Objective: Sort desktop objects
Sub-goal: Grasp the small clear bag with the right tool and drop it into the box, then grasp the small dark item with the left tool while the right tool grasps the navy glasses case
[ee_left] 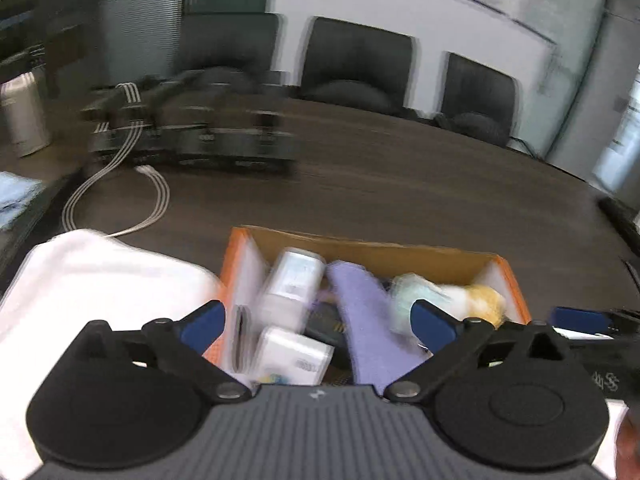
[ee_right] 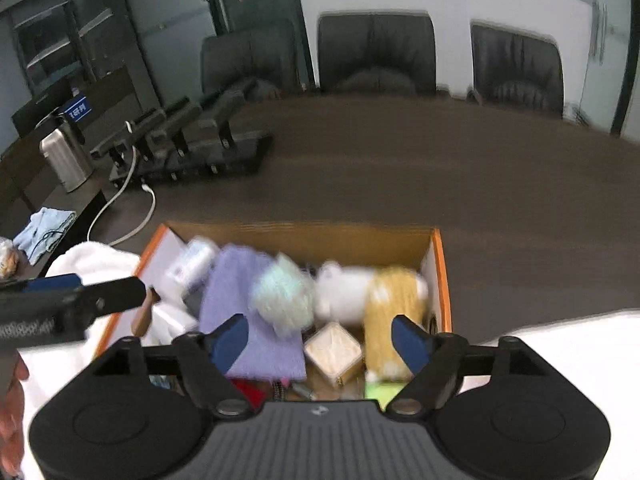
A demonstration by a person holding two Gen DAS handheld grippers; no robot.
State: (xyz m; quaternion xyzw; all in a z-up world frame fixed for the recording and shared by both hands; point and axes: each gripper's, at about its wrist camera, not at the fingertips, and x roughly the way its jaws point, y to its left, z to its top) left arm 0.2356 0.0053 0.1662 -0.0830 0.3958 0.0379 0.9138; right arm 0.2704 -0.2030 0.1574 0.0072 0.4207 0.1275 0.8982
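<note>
chairs (ee_right: pixel 376 52): 3 | box (ee_right: pixel 438 280): 1 | purple cloth (ee_right: pixel 248 308): 1 | metal canister (ee_right: pixel 66 158): 1

a box (ee_right: pixel 438 276) sits on the table (ee_right: pixel 440 184), a cloth (ee_right: pixel 248 312) and a soft toy (ee_right: pixel 372 292) lying in it. a towel (ee_left: pixel 92 280) lies at its 9 o'clock, chairs (ee_right: pixel 376 52) at 12, a charging rack (ee_right: pixel 192 148) at 10.

Even, rather dim indoor light filled both views, with no hard shadows. The white cloth (ee_left: pixel 100 280) at the near left glared to blank white. Motion blur smeared the box (ee_right: pixel 440 272) contents and the far chairs (ee_left: pixel 356 64), worse in the left wrist view. Fisheye distortion bent the table (ee_right: pixel 440 168) edge and walls at the borders.
</note>
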